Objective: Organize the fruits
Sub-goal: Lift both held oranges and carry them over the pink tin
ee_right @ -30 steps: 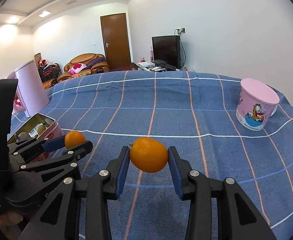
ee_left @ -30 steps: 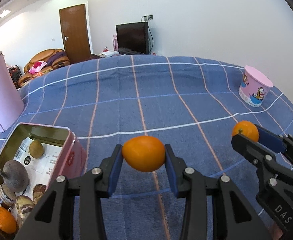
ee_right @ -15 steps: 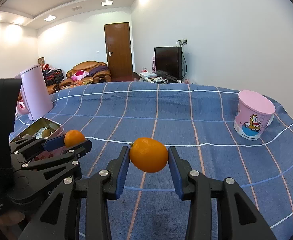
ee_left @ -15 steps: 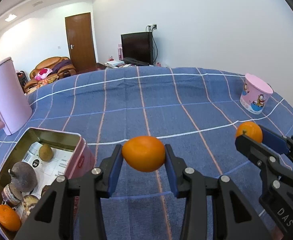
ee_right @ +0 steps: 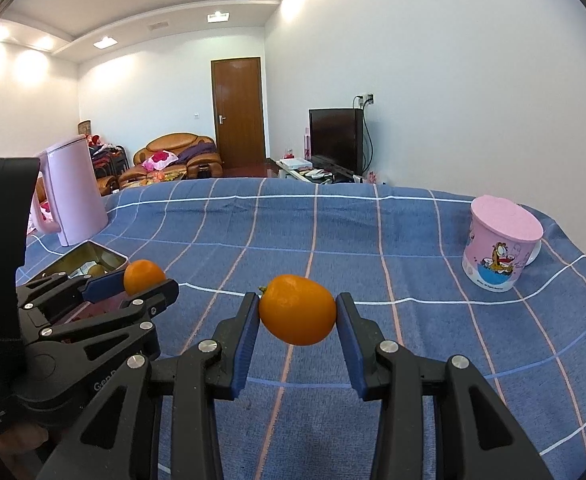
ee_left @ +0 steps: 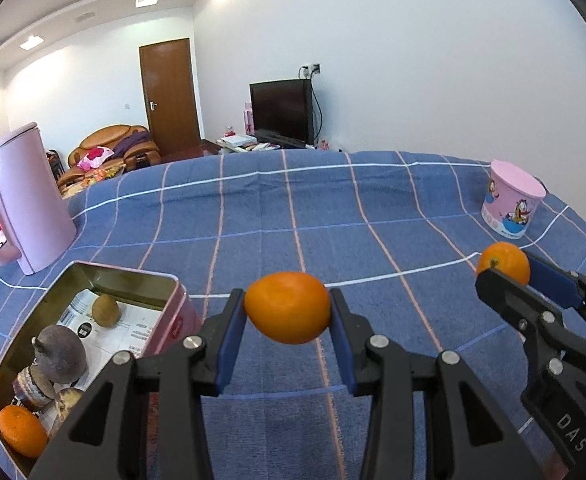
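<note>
My left gripper [ee_left: 287,312] pinches an orange [ee_left: 287,307] between its blue pads, lifted clear of the blue checked cloth [ee_left: 333,216] that covers the bench. My right gripper [ee_right: 297,314] likewise pinches a second orange [ee_right: 297,309], its stem end turned to the left pad. Each gripper shows in the other's view: from the left wrist the right one comes in from the right edge with its fruit at the tips, and from the right wrist the left one sits at the lower left, holding its fruit above the near edge of the tin.

Just left of my left gripper lies an open pink tin [ee_left: 173,322] on the cloth. Inside it, on printed paper, are a third orange [ee_left: 21,430] in the near corner, a dark round fruit [ee_left: 59,354] with smaller brownish ones beside it, and a kiwi [ee_left: 106,310] toward the far end.

Beyond the tin, to the left, stands a pink kettle [ee_left: 23,196], upright. Well to the right, near the bench's edge, a pink cartoon cup [ee_right: 501,250] stands with its lid on.

Past the bench are a sofa [ee_right: 177,156], a brown door [ee_right: 237,114] and a dark TV [ee_right: 335,140] against the white wall.
</note>
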`<state>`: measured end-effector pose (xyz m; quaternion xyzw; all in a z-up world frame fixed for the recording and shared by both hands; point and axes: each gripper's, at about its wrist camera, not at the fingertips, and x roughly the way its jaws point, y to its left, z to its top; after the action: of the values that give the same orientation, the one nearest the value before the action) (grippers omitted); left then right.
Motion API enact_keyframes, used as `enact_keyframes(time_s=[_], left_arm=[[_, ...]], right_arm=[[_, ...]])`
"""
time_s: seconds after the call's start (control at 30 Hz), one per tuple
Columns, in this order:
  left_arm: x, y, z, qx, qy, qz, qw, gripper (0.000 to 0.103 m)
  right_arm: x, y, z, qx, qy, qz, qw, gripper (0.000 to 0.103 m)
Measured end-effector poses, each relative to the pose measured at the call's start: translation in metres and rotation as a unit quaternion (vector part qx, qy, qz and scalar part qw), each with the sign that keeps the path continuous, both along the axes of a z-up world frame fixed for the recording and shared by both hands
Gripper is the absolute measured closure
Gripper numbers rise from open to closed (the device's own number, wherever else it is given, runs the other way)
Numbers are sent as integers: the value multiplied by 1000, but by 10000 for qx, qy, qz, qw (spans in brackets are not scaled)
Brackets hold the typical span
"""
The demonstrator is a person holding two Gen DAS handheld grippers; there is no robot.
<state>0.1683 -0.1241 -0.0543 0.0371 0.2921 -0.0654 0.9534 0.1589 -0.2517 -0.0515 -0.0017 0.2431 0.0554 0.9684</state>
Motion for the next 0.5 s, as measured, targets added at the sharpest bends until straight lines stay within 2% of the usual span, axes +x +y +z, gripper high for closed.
enact_keyframes(time_s=[0.5], left_arm=[[-9,5,5,-42,-276,125,9995,60]], right_arm=[[-11,1,5,-44,-304,-45,9995,62]])
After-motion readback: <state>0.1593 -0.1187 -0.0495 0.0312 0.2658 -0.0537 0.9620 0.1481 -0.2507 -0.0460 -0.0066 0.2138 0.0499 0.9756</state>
